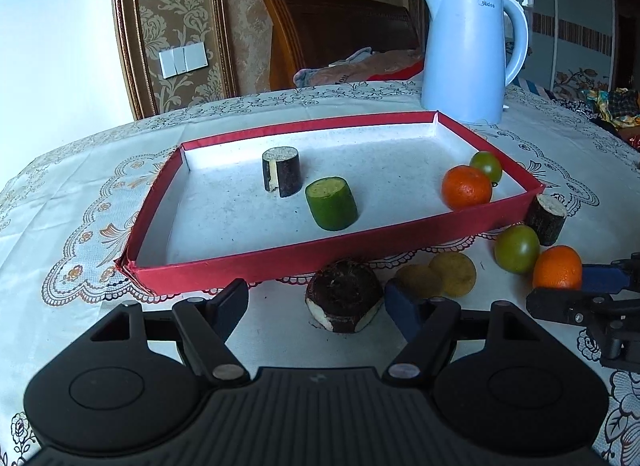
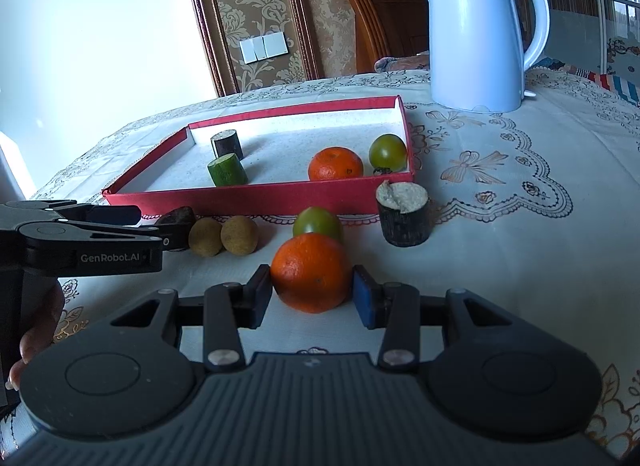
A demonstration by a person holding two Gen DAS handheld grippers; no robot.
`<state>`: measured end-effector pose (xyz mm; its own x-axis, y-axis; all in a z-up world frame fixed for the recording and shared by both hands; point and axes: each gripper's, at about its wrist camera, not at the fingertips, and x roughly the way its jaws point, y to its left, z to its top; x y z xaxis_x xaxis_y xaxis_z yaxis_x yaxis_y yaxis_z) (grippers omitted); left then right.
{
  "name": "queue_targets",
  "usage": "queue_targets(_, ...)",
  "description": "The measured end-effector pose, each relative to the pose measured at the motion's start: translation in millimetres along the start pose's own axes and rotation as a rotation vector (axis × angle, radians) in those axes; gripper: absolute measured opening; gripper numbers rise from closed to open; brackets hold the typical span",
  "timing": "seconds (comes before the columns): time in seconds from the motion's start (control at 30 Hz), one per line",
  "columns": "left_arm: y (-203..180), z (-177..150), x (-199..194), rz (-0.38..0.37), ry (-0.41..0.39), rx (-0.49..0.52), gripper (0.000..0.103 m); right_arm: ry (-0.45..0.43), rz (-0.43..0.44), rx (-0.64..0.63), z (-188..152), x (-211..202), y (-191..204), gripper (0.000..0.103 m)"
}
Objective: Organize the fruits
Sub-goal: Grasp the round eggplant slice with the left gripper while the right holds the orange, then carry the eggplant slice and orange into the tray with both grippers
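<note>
A red tray (image 1: 280, 262) (image 2: 248, 197) with a white floor holds a dark cylinder piece (image 1: 282, 171), a green cucumber piece (image 1: 331, 203), an orange (image 1: 466, 187) and a green tomato (image 1: 486, 165). In front of it on the cloth lie a dark-skinned chunk (image 1: 344, 298) (image 2: 178, 221), two tan round fruits (image 1: 438, 276) (image 2: 224, 236), a green tomato (image 2: 318, 221), a second orange (image 2: 312, 272) (image 1: 558, 268) and a dark stump piece (image 2: 404, 213). My left gripper (image 1: 318, 306) is open, with the dark chunk just ahead between its fingers, untouched. My right gripper (image 2: 312, 296) is shut on the second orange, which rests on the table.
A light blue kettle (image 1: 470, 53) (image 2: 480, 33) stands behind the tray's far right corner. The lace tablecloth (image 2: 500, 266) stretches to the right. A hand (image 2: 36, 330) holds the left gripper at the left edge of the right wrist view. A wooden headboard and wall lie behind.
</note>
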<state>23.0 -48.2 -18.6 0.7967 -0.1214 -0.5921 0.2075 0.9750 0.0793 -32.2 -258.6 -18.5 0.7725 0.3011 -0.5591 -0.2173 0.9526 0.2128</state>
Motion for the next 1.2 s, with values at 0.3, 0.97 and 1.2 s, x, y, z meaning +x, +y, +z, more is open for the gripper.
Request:
queue_targets(0.3, -1, -1, 6, -0.07, 0.017, 0.013, 0.052, 0.001, -0.002, -0.006, 0, 0, 2, 0.042)
queue_targets(0.97, 2, -6, -11, -0.082, -0.057, 0.012, 0.042, -0.009, 0.002, -0.004, -1, -3, 2, 0.041)
queue_targets(1.2, 5, -7, -15, -0.072, -0.073, -0.008, 0.042, -0.045, -0.015, 0.003, -2, -8, 3, 0.041)
